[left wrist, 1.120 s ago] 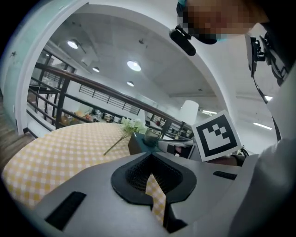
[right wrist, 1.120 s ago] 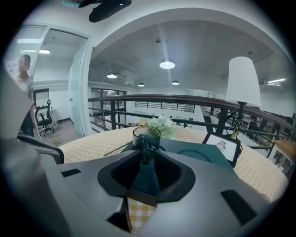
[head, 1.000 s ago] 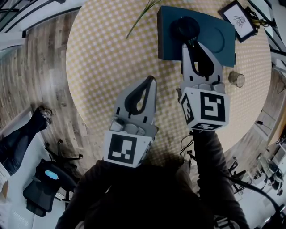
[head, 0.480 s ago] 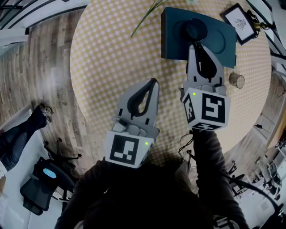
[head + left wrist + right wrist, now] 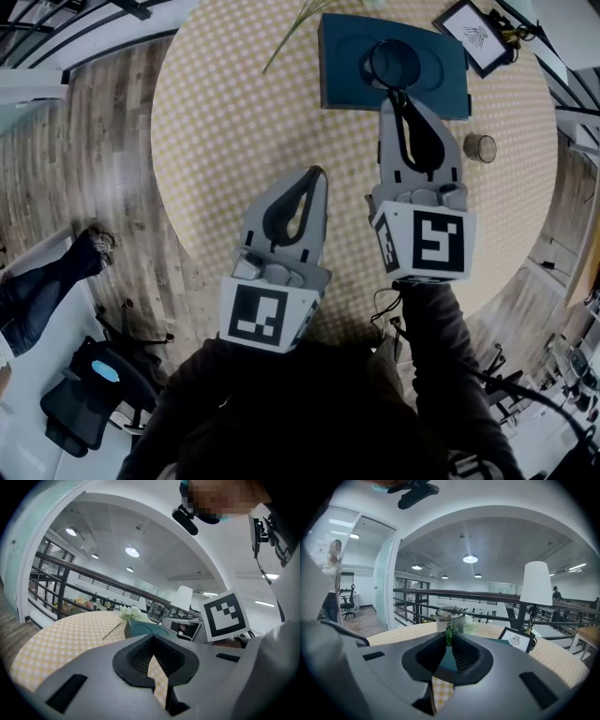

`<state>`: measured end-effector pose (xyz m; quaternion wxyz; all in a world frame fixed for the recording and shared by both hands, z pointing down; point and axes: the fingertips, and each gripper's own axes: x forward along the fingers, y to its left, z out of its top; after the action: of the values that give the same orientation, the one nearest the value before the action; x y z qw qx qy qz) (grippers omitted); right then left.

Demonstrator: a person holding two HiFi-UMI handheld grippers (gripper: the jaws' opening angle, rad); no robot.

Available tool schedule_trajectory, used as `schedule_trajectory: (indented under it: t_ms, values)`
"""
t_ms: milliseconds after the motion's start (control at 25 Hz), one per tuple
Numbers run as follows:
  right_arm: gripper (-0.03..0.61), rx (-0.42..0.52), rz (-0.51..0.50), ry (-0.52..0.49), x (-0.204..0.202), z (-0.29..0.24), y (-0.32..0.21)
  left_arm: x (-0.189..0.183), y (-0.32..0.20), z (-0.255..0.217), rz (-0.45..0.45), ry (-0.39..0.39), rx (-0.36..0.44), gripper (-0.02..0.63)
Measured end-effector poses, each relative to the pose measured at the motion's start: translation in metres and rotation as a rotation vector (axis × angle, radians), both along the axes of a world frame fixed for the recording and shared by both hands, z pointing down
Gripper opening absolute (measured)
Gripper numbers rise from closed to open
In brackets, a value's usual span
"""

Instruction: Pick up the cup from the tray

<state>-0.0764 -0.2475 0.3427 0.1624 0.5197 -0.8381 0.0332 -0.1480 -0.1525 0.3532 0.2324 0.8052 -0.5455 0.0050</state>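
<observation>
A glass cup (image 5: 394, 64) is seen standing upright on a dark teal tray (image 5: 345, 67) at the far side of a round surface (image 5: 234, 122) covered in yellow-checked cloth. The right hand-held gripper (image 5: 396, 92) is stretched out over the near edge of the tray, its tips brought up against the side of the cup. In the right gripper view, the jaws are drawn almost together, and the cup's green handle (image 5: 449, 635) is caught in the narrow slot between their tips. The cup is not lifted and rests on the tray.

The left hand-held gripper (image 5: 317, 173) is held nearer the person, well apart from the tray, over bare cloth. Its jaws are closed tip to tip, and only the checked cloth shows through the loop behind them; nothing is held.

A framed picture (image 5: 473, 36) is propped just beyond the tray's right corner. A small glass jar (image 5: 481, 147) is set on the cloth to the right of the right hand-held gripper. A thin green stem (image 5: 291, 42) lies left of the tray. A white-shaded lamp (image 5: 534, 583) is visible behind the frame in the right gripper view. Wood-plank floor (image 5: 84, 141) surrounds the surface.
</observation>
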Motion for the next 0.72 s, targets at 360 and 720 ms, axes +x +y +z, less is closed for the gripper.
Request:
schedule_trajectory:
  t_ms: [360,720]
  values:
    - [0.038,-0.023,-0.057,-0.020,0.009,0.008,0.042,0.020,0.028,-0.004,-0.026,-0.026,0.019,0.005]
    - [0.038,-0.126,-0.113,0.005,0.002,0.045,0.084,0.017,0.057,0.010,-0.055,-0.032,-0.015,0.005]
